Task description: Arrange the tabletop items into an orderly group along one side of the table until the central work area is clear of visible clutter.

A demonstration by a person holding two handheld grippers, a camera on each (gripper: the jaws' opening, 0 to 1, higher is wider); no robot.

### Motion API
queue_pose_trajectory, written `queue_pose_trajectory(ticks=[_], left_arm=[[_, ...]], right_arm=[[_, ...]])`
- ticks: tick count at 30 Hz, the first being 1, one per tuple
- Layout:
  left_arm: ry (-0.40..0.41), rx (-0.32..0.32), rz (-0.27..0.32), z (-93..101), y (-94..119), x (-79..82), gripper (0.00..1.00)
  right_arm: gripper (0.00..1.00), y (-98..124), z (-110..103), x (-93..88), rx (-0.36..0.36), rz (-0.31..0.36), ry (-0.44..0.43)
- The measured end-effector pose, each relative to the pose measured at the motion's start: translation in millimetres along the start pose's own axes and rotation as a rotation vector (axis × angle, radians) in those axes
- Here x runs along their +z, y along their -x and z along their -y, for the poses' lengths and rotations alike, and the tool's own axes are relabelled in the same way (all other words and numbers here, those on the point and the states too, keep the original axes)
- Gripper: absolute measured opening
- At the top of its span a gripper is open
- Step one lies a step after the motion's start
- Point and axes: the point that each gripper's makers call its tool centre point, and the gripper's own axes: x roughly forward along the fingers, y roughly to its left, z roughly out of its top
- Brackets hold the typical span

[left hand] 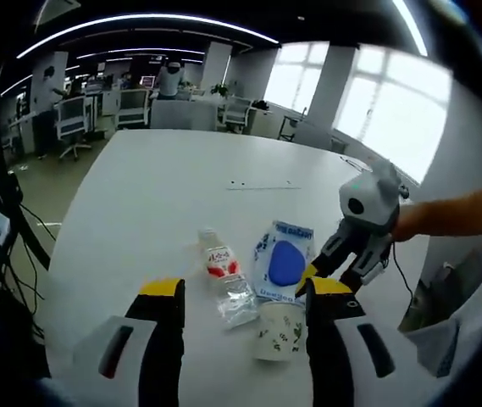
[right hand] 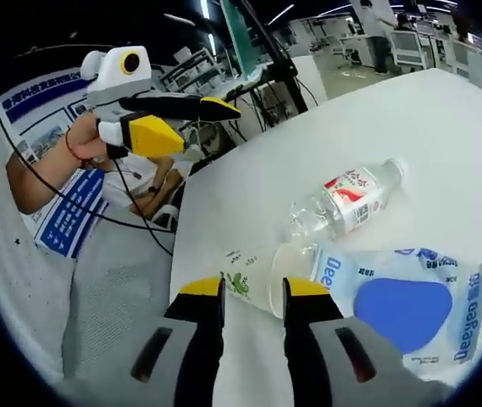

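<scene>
Left gripper (left hand: pixel 242 292): jaws spread, hovering above clutter. Paper cup (left hand: pixel 278 331) lying just ahead, near its right jaw; plastic bottle (left hand: pixel 226 277) between jaws' line; blue pouch (left hand: pixel 284 261) beyond. Right gripper (right hand: pixel 252 293): jaws narrowly parted, cup rim (right hand: pixel 285 273) directly ahead, apparently lining up for grasp. Items clustering near table (left hand: pixel 164 186) edge.

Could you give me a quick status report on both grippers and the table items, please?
Left gripper open, empty. Right gripper open, jaws at paper cup. Cup, bottle, blue pouch clustered together, unsorted.
</scene>
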Motion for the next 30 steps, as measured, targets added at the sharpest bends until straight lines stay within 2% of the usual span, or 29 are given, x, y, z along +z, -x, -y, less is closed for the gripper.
queue_pose_trajectory(ticks=[5, 9, 14, 17, 24, 30], left_arm=[[0.012, -0.002, 0.002, -3.5, -4, -2.3, 0.58], [0.019, 0.001, 0.003, -7.3, -7, -3.6, 0.57], [0.024, -0.001, 0.005, -8.7, -10, -3.7, 0.57], [0.026, -0.002, 0.003, -8.6, -12, -5.2, 0.57], [0.027, -0.006, 0.005, -6.2, -12, -5.9, 0.57], [0.03, -0.005, 0.012, -4.8, -10, -6.0, 0.57]], right_arm=[[0.23, -8, 8, -2.6, 0.027, -0.004, -0.039], [0.21, -13, 6, -3.6, 0.072, -0.007, -0.069], [0.11, -17, 4, -5.8, 0.103, -0.021, -0.078], [0.07, -16, 0, -5.5, 0.127, -0.021, -0.085], [0.05, -13, -7, -8.6, 0.155, -0.049, -0.081], [0.0, -9, -25, -8.2, 0.204, -0.073, -0.043]])
